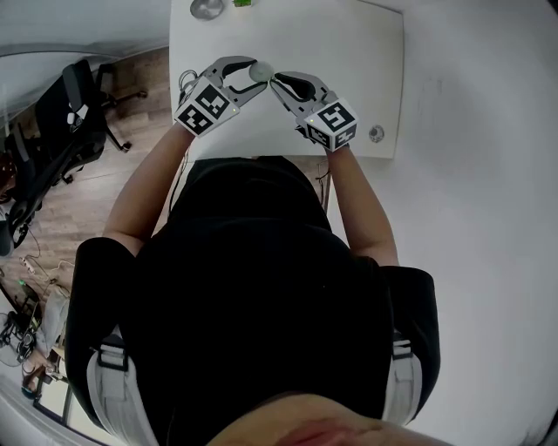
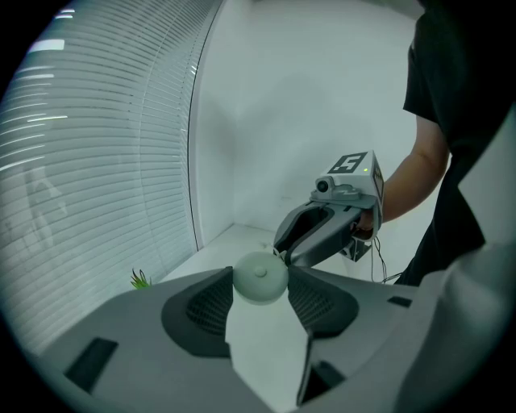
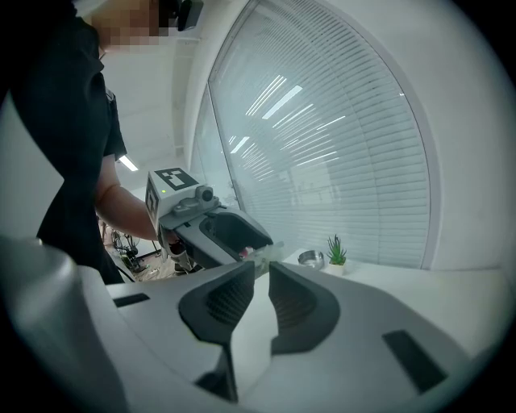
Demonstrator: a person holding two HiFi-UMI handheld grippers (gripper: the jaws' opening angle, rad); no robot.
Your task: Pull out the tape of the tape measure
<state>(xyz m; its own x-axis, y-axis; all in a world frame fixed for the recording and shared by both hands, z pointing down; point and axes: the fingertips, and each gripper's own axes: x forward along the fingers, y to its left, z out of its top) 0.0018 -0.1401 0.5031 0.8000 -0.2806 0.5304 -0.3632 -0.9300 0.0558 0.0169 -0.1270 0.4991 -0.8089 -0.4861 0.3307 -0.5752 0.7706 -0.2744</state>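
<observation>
pale green tape measure, white table

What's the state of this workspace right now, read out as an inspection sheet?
Surface: white table.
Job's things: round pale tape measure, no tape seen drawn out.
Clutter: metal bowl and small plant at the table's far edge.
Grippers: left hand-held gripper clamps the tape measure; right hand-held gripper has its jaws narrowly apart, tips at the tape measure.
Cables: thin wire hanging under the right hand-held gripper; tangle on the floor.
Surroundings: office chair, window blinds, wood floor.
</observation>
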